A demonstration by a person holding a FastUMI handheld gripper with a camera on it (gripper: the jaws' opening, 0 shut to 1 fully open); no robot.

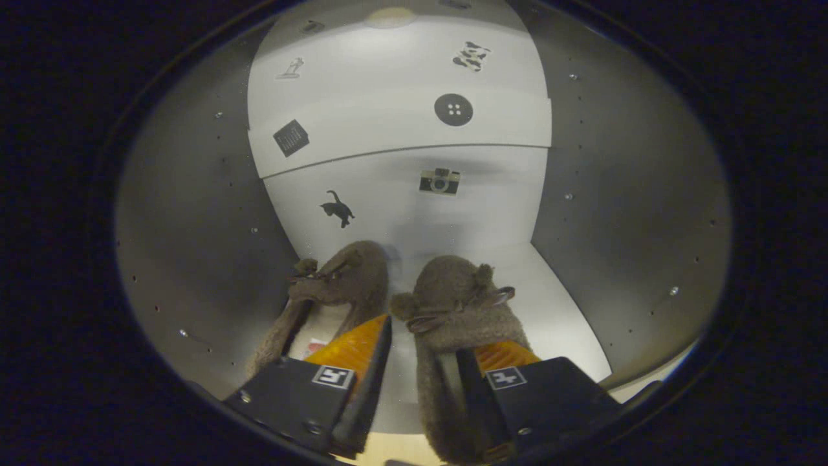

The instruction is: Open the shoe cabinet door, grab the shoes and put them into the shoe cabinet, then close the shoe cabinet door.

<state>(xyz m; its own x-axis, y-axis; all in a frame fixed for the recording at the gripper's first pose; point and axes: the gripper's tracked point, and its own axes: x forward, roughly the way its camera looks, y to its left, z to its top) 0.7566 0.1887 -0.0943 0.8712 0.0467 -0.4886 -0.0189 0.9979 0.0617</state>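
Note:
Two brown fuzzy slippers stand side by side on the white floor (556, 304) of the shoe cabinet, toes pointing at the back panel. The left slipper (343, 278) lies just ahead of my left finger, whose pad covers part of its opening. The right slipper (453, 291) reaches back between my fingers, and my right finger sits in or over its opening. My gripper (440, 333) is open: the right slipper's inner side wall lies between the fingers, with a strip of bare floor showing between it and the left finger.
Grey side walls (194, 226) with rows of small holes close in left and right. The white back panel (401, 129) carries small stickers and a horizontal seam. The cabinet's pale front edge (401, 450) shows below the fingers.

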